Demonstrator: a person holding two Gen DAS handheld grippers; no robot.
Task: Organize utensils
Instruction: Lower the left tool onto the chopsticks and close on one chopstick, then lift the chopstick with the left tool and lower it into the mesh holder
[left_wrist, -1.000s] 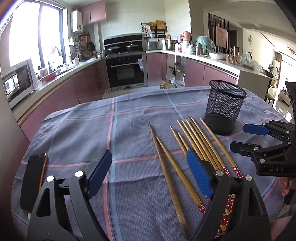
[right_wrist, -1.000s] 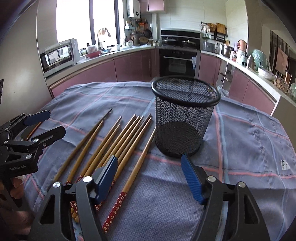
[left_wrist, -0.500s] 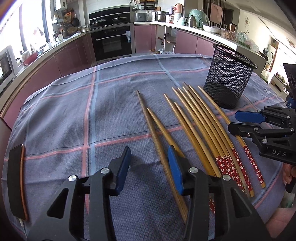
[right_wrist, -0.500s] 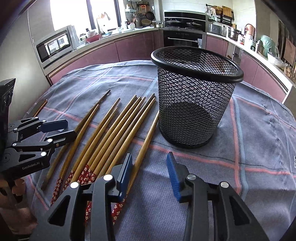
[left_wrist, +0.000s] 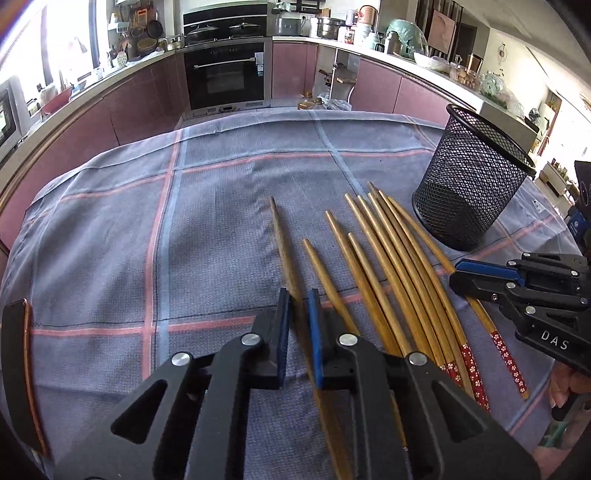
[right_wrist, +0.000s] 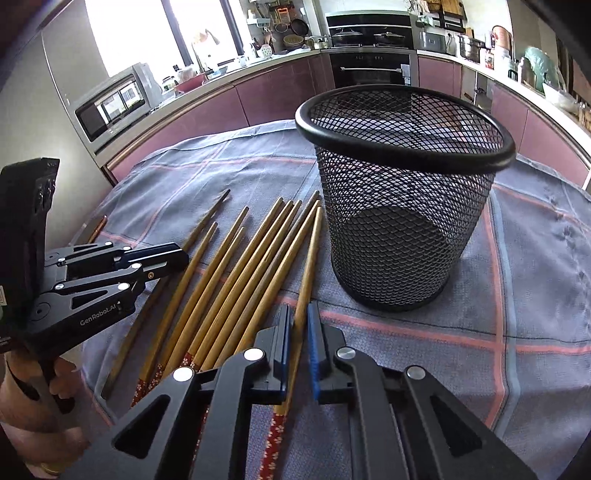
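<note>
A: Place type?

B: Home kitchen; built-in oven (left_wrist: 226, 79) under a hob with lidded pans (left_wrist: 226, 28); curved worktop (right_wrist: 236, 75) over mauve cabinet fronts (left_wrist: 144, 107) running round the room.

A: More evidence?

B: Microwave (right_wrist: 116, 105) on the worktop by a bright window (right_wrist: 155, 33); pots, kettle and jars crowding the counter on the right (left_wrist: 354, 27); hanging pans and utensils near the window (right_wrist: 291, 27).

A: Domestic, not commercial?

B: Yes; table with a checked blue-and-pink cloth (left_wrist: 207, 229); framed picture (left_wrist: 441, 26) on a wall beyond the counter; open doorway to another room at far right, contents too blurred to tell.
</note>
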